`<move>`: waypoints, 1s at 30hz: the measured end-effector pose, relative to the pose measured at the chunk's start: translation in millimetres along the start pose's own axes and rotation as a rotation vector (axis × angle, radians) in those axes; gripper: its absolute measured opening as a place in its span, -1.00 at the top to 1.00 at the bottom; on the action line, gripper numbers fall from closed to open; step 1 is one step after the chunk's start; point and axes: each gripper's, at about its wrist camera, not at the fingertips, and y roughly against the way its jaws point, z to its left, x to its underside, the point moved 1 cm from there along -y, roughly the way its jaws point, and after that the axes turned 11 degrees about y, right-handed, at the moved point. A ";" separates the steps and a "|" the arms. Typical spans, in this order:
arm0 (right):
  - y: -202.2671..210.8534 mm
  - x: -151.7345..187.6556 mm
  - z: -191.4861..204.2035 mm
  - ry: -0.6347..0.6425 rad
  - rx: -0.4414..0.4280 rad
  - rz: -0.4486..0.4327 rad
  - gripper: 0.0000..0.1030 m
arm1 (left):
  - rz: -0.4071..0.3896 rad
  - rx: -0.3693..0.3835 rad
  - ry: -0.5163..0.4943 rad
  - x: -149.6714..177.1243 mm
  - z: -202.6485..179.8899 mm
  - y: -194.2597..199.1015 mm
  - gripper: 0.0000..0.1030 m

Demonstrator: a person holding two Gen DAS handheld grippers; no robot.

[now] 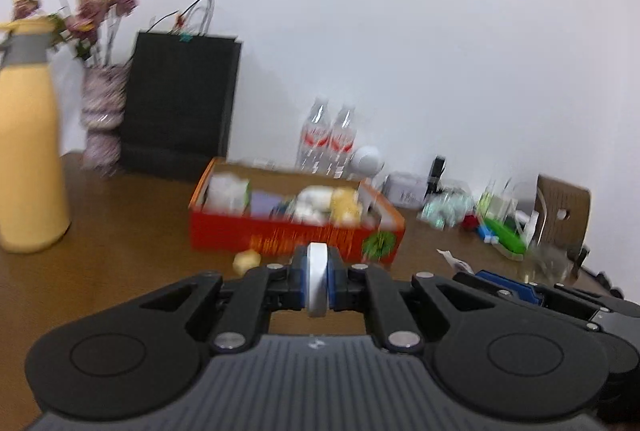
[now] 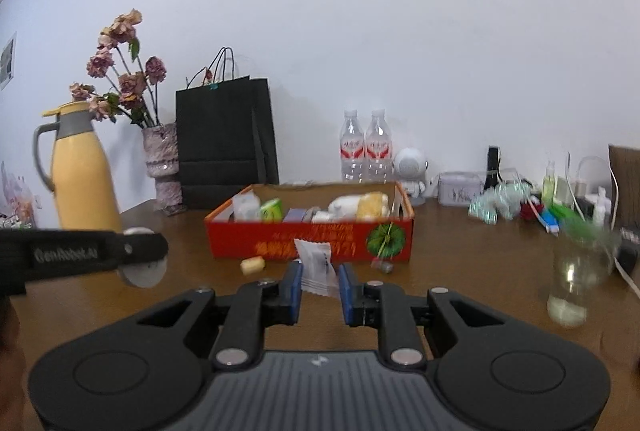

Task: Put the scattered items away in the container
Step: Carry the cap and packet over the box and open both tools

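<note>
The red cardboard box (image 2: 308, 243) sits on the brown wooden table (image 2: 480, 271) with its long side running left to right, its open top already crowded with soft packets, a small green carton and a pale yellow pouch. In front of its printed front wall a small yellow wrapped sweet (image 2: 252, 265) lies on the wood, long axis roughly parallel to the box, and a tiny grey-ended piece (image 2: 383, 266) rests near the box's right corner. The left gripper (image 1: 317, 281) is clamped on a white disc-shaped roll (image 1: 317, 279), smooth and rounded, held on edge between the blue pads so its flat faces press against them; from the right wrist view the same roll (image 2: 142, 263) shows as a pale circle behind the black finger. The right gripper (image 2: 319, 281) holds its jaws partly apart around a crinkled white sachet (image 2: 318, 267) with a serrated lower edge, standing upright; whether the pads actually press it I cannot tell. Behind the box stand two clear water bottles (image 2: 366, 147), a matte black paper bag (image 2: 224, 139), a yellow thermos jug (image 2: 82, 171) and a mottled vase of dried roses (image 2: 162, 163).
</note>
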 end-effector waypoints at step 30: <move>-389.2 -52.9 -86.4 -0.048 -0.176 0.987 -0.25 | 0.910 -0.150 -0.006 -76.1 61.3 -350.0 -0.40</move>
